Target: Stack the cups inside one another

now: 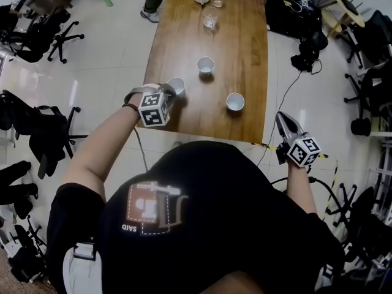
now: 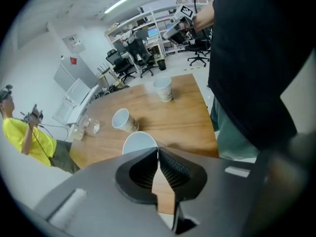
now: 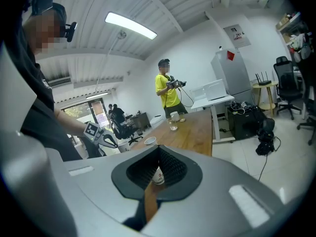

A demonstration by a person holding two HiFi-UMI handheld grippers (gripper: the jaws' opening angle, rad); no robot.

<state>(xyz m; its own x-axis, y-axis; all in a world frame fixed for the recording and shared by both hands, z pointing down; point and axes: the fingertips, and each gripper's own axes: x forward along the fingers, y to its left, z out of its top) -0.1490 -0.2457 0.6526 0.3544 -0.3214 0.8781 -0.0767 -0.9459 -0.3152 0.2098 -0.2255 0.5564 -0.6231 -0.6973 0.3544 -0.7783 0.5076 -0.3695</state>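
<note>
The right gripper's jaws meet tip to tip, facing the wooden table. A white cup shows through their slit. A second cup stands beyond.

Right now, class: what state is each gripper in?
Left gripper: closed on rim of white cup.
Right gripper: closed, empty.

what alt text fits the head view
Seen from above, a person's left hand-held gripper grips a white cup at the wooden table's near left edge. Two more white cups stand further in; the right hand-held gripper hangs beside the table.
</note>
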